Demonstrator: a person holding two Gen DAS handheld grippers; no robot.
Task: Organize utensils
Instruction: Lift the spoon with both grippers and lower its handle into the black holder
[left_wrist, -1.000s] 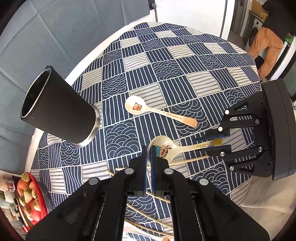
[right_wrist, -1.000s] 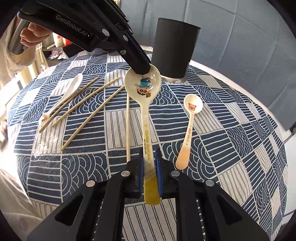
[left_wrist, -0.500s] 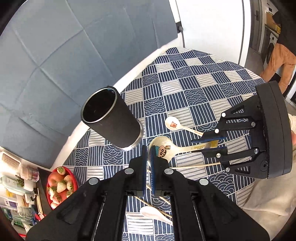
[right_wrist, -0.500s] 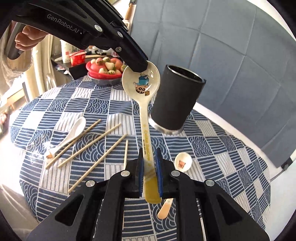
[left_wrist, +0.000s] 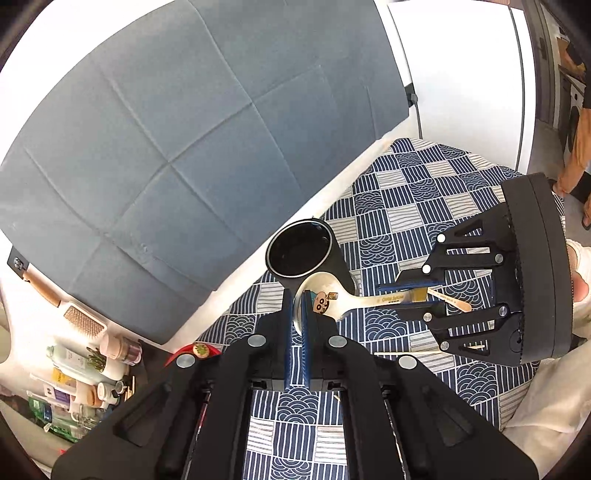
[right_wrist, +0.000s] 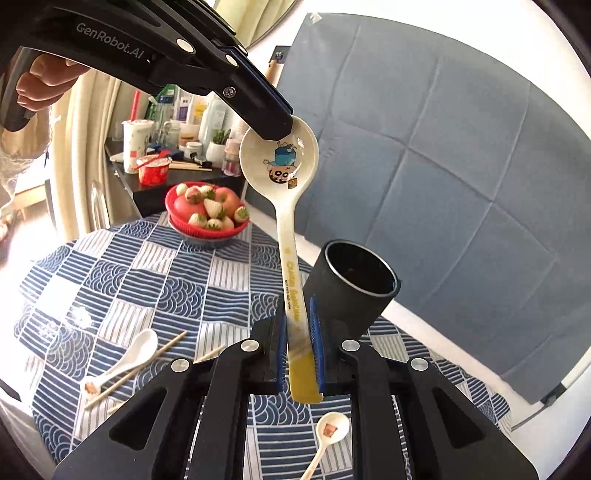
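Your left gripper (right_wrist: 275, 127) pinches the cartoon spoon's (right_wrist: 280, 162) bowl; your right gripper (right_wrist: 299, 354) clamps its handle. At 3 o'clock, the black cup (right_wrist: 354, 284) looks empty; at 10 o'clock, the red bowl (right_wrist: 207, 230) holds strawberries.

holder (right_wrist: 352, 288) on table (right_wrist: 122, 280), bowl (right_wrist: 207, 221) behind

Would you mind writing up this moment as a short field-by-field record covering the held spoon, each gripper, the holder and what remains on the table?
held item: large cartoon spoon, lifted off the table
left gripper: shut on the spoon's bowl rim
right gripper: shut on the spoon's yellow handle end
holder: black cylinder cup, upright, mouth open, inside dark
cup contents: cannot tell
on tablecloth: white spoon, small spoon, chopsticks
nearby: red fruit bowl
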